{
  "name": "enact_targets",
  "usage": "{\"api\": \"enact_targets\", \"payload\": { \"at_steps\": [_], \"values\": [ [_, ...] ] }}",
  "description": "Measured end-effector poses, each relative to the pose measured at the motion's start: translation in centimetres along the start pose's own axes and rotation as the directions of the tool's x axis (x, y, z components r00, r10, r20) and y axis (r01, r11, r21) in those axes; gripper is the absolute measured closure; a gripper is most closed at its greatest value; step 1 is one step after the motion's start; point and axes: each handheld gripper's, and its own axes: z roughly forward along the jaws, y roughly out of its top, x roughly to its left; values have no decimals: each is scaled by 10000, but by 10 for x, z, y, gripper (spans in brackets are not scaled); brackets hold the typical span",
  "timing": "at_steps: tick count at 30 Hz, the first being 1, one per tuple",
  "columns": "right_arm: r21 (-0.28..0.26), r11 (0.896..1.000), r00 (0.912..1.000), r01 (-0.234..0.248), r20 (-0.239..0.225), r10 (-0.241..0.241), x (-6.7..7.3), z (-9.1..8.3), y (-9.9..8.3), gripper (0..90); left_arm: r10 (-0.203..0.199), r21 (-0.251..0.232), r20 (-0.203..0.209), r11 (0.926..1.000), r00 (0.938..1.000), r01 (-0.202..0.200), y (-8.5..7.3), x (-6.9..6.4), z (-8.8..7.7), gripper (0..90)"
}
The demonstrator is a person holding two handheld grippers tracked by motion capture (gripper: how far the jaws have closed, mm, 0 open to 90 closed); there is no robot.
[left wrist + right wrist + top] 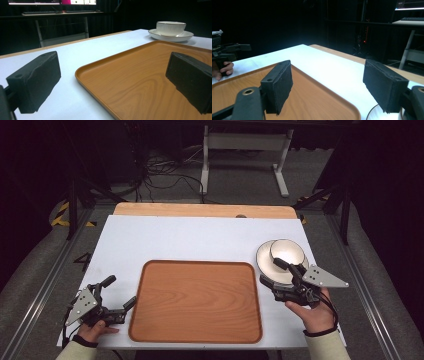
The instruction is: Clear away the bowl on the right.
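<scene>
A wooden tray (195, 302) lies bare in the middle of the white table top (190, 237). To its right, a white bowl (286, 252) sits on a white plate (265, 262). My right gripper (272, 272) is open at the plate's near edge, one jaw over the rim, nothing held. Its own view shows the gripper (332, 85), the tray (312, 100) and a sliver of plate (374, 113). My left gripper (120, 291) is open beside the tray's left edge. In its view (112, 82) the jaws straddle the tray's corner (140, 75), with the bowl (170, 28) far off.
A wooden strip (200, 210) runs along the table's far edge. Beyond it stand a white metal frame (245, 150) and floor cables (160, 175). A lit monitor (50, 2) sits on a desk in the background. The person's left hand (223, 68) rests on the table.
</scene>
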Motion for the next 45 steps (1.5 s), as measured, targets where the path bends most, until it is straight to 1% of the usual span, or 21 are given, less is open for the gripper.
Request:
{"api": "enact_targets", "payload": {
  "at_steps": [2, 5, 6, 8, 10, 17, 19, 22, 26, 28, 32, 33, 34, 37, 40, 42, 45],
  "values": [
    [33, 9999, 9999, 105, 82, -105, -4, 0, 4, 249, 0, 2, -1, 10000, 10000, 0, 0, 0, 0, 3],
    [140, 9999, 10000, -60, 73, 59, -11, 1, 8, 258, 0, -3, -3, 10000, 10000, 0, 0, 0, 0, 3],
    [267, 9996, 9999, -60, 132, 57, -14, 1, 9, 258, 3, -2, -4, 10000, 10000, -3, 0, 0, 0, 3],
    [311, 9995, 9998, -34, 175, 28, -15, 2, 10, 258, 11, -1, -4, 10000, 10000, -11, 0, 0, 0, 3],
    [469, 9989, 9996, 11, 273, -23, -22, 2, 13, 259, 10, -2, -9, 10000, 10000, -10, 0, 0, 0, 3],
    [648, 9979, 9978, -33, 660, -9, -40, 4, 20, 259, 9, 2, -7, 10000, 10000, -9, 0, 0, 0, 3],
    [788, 9969, 9968, 24, 799, -87, -44, 4, 22, 267, 13, 0, -6, 10000, 10000, -13, 0, 0, 0, 3],
    [1054, 9942, 9933, 227, 1108, -344, -50, 4, 25, 277, 9, 0, -6, 10000, 10000, -9, 0, 0, 0, 3],
    [1089, 9940, 9925, 119, 1198, -250, -55, 4, 27, 278, 10, -1, -6, 10000, 10000, -10, 0, 0, 0, 3],
    [1113, 9938, 9915, 15, 1288, -159, -60, 4, 28, 278, 8, 0, -8, 10000, 10000, -8, 0, 0, 0, 3],
    [1168, 9931, 9881, -48, 1532, -132, -71, 5, 29, 279, 1, 0, -8, 10000, 10000, -1, 0, 0, 0, 3],
    [1168, 9931, 9881, -48, 1532, -132, -71, 5, 29, 279, 1, 0, -8, 10000, 10000, -1, 0, 0, 0, 3],
    [1215, 9926, 9855, -84, 1690, -123, -77, 5, 30, 279, 0, 0, -6, 10000, 10000, 0, 0, 0, 0, 3],
    [1237, 9923, 9845, -97, 1751, -122, -81, 5, 31, 279, 0, 1, -4, 10000, 10000, 0, 0, 0, 0, 3],
    [1334, 9910, 9793, -146, 2018, -127, -89, 5, 31, 280, 6, -5, -7, 10000, 10000, -6, 0, 0, 0, 3],
    [1399, 9900, 9749, -178, 2220, -138, -94, 4, 31, 305, -2, -5, -6, 10000, 10000, 2, 0, 0, 0, 3],
    [1460, 9891, 9718, -194, 2351, -157, -99, 3, 32, 311, -7, 0, -6, 10000, 10000, 7, 0, 0, 0, 4]
  ]
}}
